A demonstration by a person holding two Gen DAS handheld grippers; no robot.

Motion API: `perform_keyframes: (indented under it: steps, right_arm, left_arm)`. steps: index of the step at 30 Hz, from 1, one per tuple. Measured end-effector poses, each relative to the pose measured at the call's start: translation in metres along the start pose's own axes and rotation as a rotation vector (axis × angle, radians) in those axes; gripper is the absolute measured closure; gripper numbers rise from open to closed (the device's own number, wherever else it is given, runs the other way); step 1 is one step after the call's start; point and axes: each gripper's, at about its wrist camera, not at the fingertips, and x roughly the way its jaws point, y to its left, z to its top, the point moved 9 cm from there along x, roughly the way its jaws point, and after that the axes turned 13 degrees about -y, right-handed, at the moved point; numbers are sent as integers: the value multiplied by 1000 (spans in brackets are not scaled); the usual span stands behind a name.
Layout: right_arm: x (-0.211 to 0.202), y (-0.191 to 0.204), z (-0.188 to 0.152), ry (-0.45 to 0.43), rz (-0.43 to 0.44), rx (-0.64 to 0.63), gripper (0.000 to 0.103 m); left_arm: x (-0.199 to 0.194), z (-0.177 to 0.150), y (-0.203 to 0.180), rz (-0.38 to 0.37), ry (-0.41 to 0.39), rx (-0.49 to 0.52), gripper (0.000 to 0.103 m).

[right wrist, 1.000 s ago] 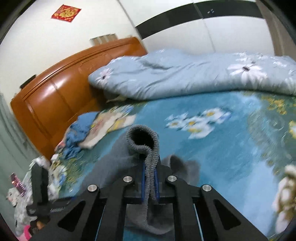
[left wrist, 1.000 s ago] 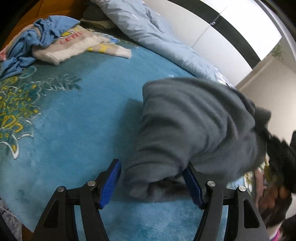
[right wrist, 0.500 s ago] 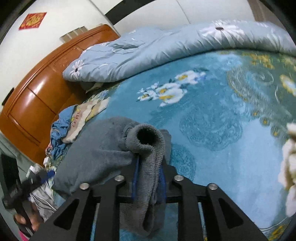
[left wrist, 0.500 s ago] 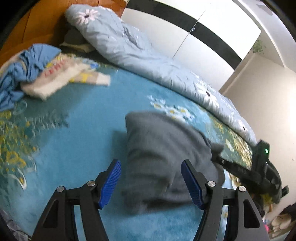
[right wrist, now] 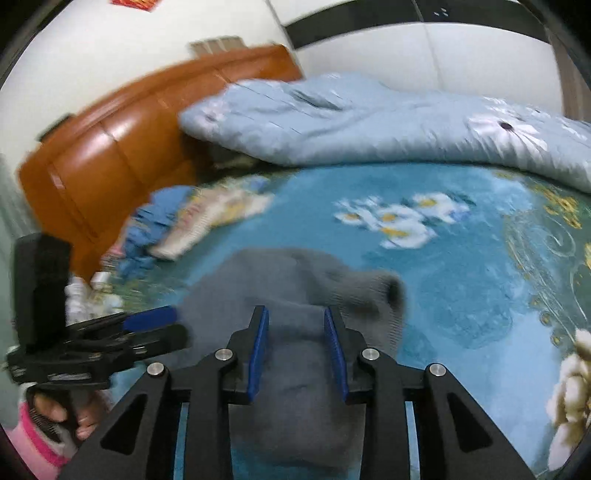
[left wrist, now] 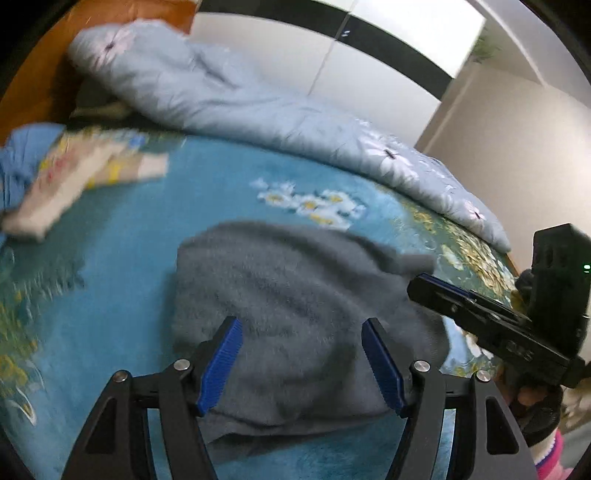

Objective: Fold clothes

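lying folded grey sweater, teal bedspread, both jaws parted

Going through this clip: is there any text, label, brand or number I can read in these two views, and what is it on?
Nothing reads clearly.
Cream knit garment: red lettering, too blurred to read.
Red wall decoration: cut off at the frame edge, unreadable.
Right gripper body: embossed marking, too small and blurred to read.
Grey sweater and blue bedspread: no text, only floral print.
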Motion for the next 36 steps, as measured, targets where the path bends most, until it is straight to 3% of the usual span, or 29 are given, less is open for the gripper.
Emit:
perform_keyframes:
  steps: [4, 7, 12, 20, 23, 26, 28, 30, 34, 36]
  right_arm:
    - [17, -30, -24, 56, -37, 108, 71]
    - [16, -39, -28, 45, -8, 185, 71]
    - [14, -36, -29, 50, -21, 151, 71]
    - [11, -31, -32, 50, -41, 121, 70]
    - [0, -30, -26, 20, -22, 110, 70]
    - [-15, -33, -21, -24, -8, 110, 69]
    - [-26, -40, -21, -58, 2, 154, 54]
    - [-33, -50, -25, -76, 23, 238, 31]
    - [-30, -76, -38, -52, 56, 445, 26]
    - [-24, -81, -46, -23, 77, 523, 15]
  left_arm:
    - [6, -9, 3, -33, 20, -24, 32]
    - [14, -15, 5, -34, 41, -41, 32]
    - [19, -22, 10, -20, 45, -57, 32]
    - [21, -28, 4, 59, 55, 45, 32]
    - [8, -18, 0, 28, 32, 13, 32]
    - [-8, -3, 5, -21, -13, -88, 31]
    - [-18, 7, 14, -26, -50, -150, 25]
    - [-20, 14, 34, 25, -75, -187, 18]
    - [-15, 11, 75, 81, -52, -305, 16]
    - [-8, 5, 92, 84, -13, -366, 14]
